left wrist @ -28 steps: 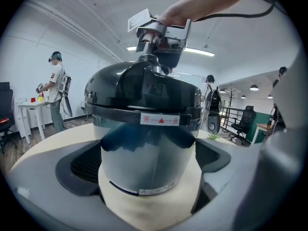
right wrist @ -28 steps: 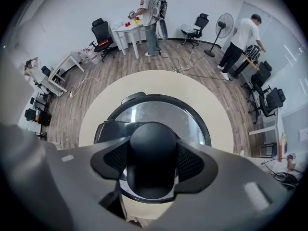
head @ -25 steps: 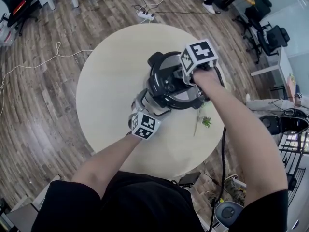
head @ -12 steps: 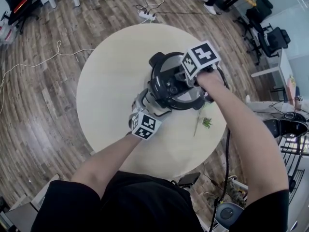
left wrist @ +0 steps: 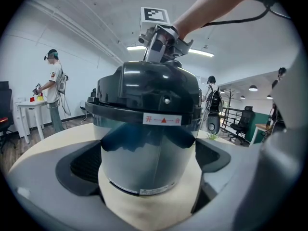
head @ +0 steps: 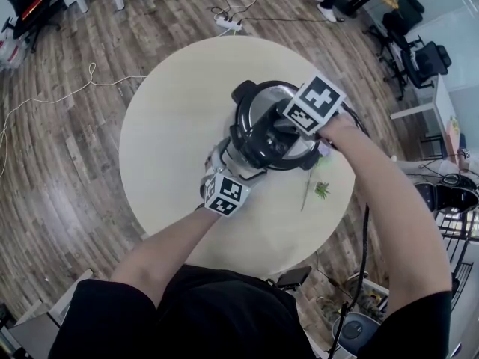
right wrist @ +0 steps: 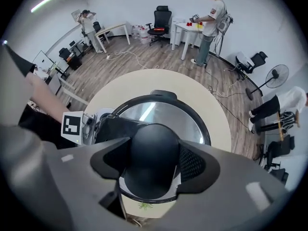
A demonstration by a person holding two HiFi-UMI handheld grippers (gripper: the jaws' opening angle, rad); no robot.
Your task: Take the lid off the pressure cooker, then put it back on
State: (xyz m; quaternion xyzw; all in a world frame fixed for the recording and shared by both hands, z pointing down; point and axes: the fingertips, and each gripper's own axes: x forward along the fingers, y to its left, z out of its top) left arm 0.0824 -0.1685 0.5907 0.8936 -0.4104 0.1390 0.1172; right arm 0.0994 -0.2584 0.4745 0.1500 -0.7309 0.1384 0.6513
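On the round table: both claws grip the pressure cooker

Cooker stands right of centre on the tabletop, with the lid seated on it. Left gripper comes in low from the person's side, its jaws partway apart and pressed against the steel body on either side. Right gripper points straight down from above, its jaws about half spread and clamped on the lid's black knob.

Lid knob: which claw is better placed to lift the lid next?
Right, most likely. The right claw grips the lid knob from above; the left claw clamps the cooker body low, bracing it.
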